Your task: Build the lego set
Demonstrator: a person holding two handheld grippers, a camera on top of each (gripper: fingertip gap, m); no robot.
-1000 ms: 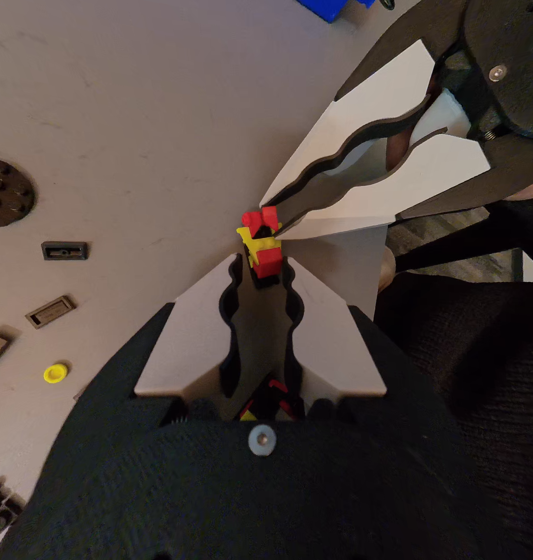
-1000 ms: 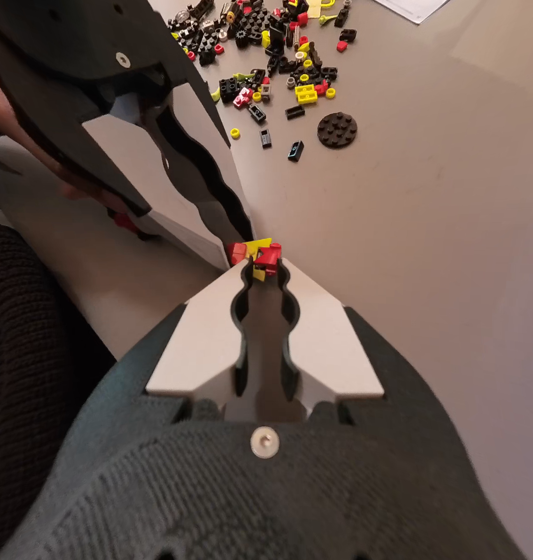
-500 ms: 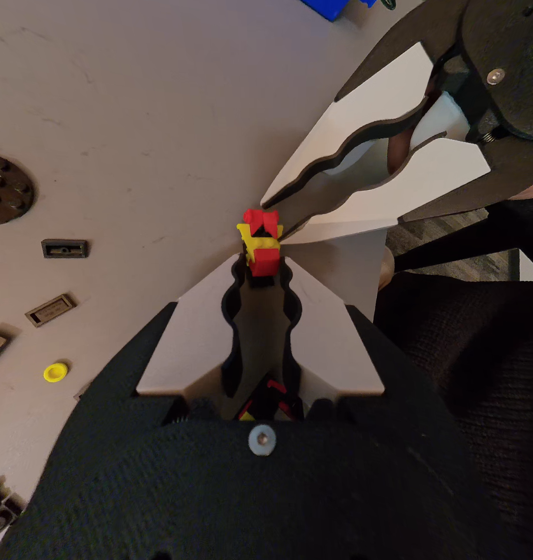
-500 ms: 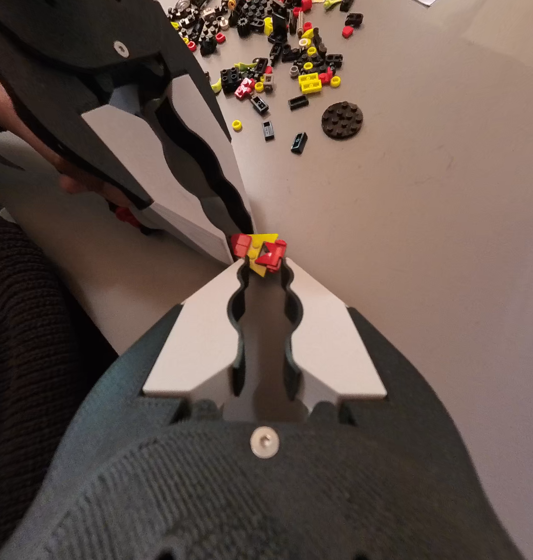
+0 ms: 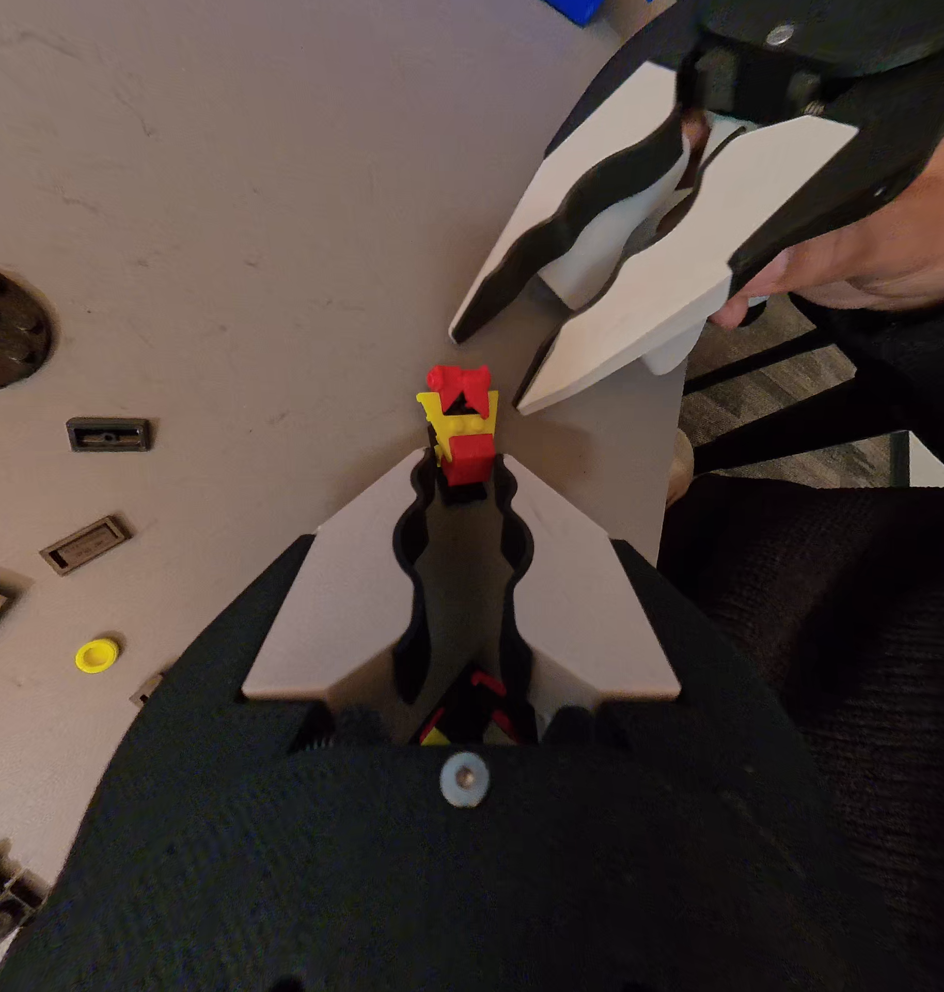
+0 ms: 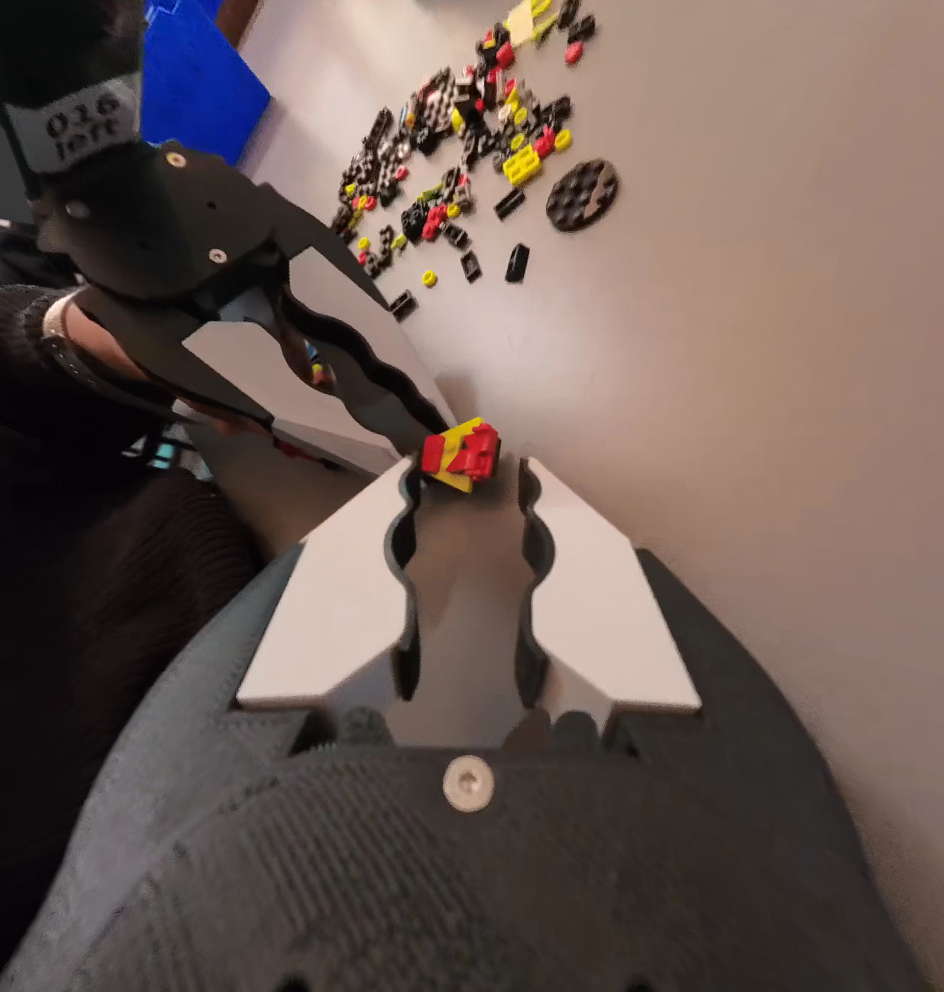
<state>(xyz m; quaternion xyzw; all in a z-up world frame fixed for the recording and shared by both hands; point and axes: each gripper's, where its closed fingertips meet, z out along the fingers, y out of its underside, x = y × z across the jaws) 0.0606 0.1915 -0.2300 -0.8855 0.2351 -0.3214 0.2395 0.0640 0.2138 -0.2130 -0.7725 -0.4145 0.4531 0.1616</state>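
Left gripper (image 5: 465, 472) clamped on small red and yellow lego build (image 5: 462, 427), build sticking out past fingertips over beige table (image 5: 244, 188). Right gripper (image 5: 486, 370) upper right, jaws apart, tips just beside build, not touching. Hand (image 5: 861, 257) wrapped on right gripper's handle at right edge. Left side of table: round dark studded plate (image 5: 6, 327) cut by frame edge, two dark flat tiles (image 5: 109, 435) (image 5: 86, 545), yellow round stud (image 5: 97, 655). Blue thing (image 5: 580, 9) at top edge. Dark knit fabric (image 5: 834, 617) lower right, off table edge.
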